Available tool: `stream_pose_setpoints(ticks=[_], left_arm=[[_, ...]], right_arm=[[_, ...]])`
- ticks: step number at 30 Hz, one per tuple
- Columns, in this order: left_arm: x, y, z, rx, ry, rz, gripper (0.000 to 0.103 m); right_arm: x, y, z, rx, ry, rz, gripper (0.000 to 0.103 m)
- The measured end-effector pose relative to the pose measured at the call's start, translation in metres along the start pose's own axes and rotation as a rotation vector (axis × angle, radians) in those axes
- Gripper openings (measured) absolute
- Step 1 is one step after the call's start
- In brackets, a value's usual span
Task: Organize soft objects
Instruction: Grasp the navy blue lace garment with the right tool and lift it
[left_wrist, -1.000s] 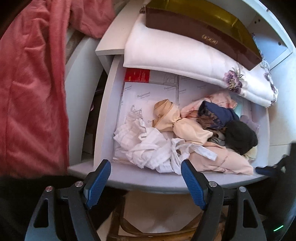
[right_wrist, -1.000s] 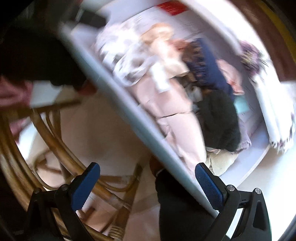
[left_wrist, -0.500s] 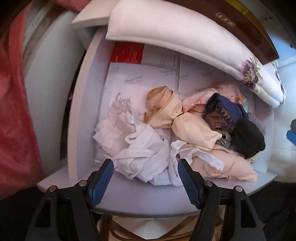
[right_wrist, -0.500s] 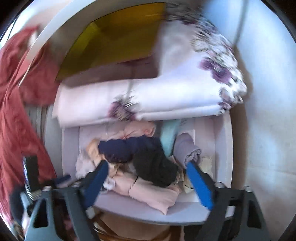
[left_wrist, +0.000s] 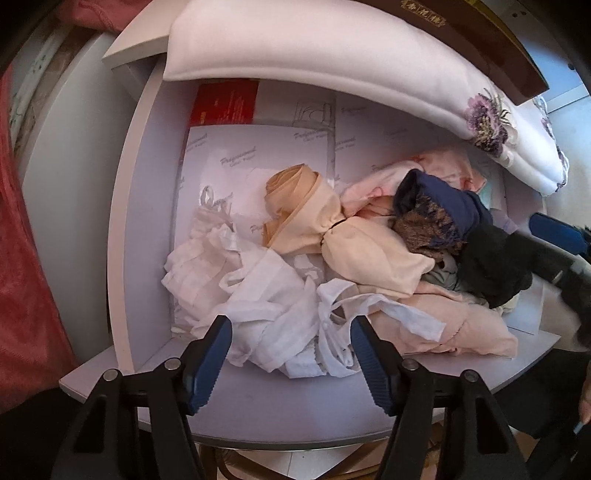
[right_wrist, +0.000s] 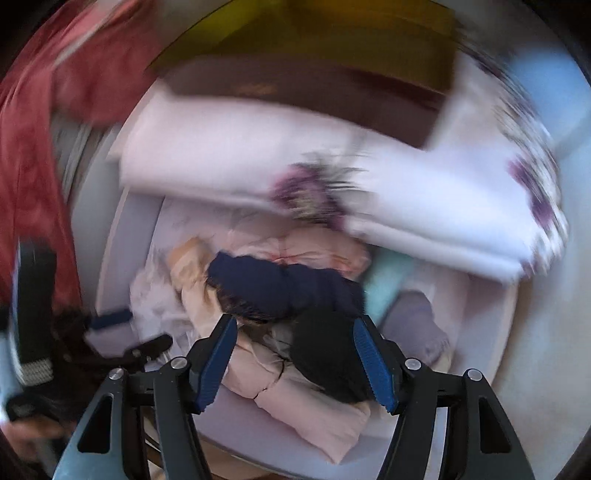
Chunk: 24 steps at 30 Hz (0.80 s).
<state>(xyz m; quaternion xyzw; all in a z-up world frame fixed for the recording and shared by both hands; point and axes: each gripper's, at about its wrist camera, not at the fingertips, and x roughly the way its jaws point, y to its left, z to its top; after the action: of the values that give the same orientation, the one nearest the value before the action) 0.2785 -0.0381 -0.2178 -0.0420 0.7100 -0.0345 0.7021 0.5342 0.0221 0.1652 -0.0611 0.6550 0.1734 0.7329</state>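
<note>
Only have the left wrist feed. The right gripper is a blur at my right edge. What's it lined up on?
Observer: The right gripper is over the crumpled black fabric piece. Its jaws are closing with that piece between them, not yet pinched.
Operator: Anything past the black piece on its far side?
Observer: A folded lilac-grey cloth lies right beside it, toward the drawer's right wall.
Operator: And further back?
Observer: A pale mint cloth sits behind the lilac one, close to the edge of the white folded bedding with purple flowers.
</note>
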Motion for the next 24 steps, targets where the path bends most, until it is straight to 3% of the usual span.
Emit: stream_pose_setpoints(ticks=[4, 8, 14, 20, 24], left_arm=[[0.004, 0.012, 0.003, -0.029, 0.001, -0.009, 0.064], [0.008, 0.018, 0.002, -0.046, 0.008, -0.010, 0.064], [0.016, 0.019, 0.005, -0.044, 0.006, 0.008, 0.064], [0.026, 0.011, 0.007, -0.026, 0.011, 0.031, 0.064], [0.026, 0.006, 0.004, -0.017, 0.009, 0.038, 0.064]], right_arm=[[0.040, 0.010, -0.013, -0.167, 0.045, -0.063, 0.067], [0.058, 0.019, -0.014, -0.257, 0.075, -0.057, 0.067], [0.086, 0.003, -0.008, -0.237, 0.101, -0.034, 0.067], [0.077, -0.018, -0.014, -0.149, 0.098, 0.019, 0.028], [0.058, -0.029, -0.020, -0.089, 0.056, 0.036, 0.023]])
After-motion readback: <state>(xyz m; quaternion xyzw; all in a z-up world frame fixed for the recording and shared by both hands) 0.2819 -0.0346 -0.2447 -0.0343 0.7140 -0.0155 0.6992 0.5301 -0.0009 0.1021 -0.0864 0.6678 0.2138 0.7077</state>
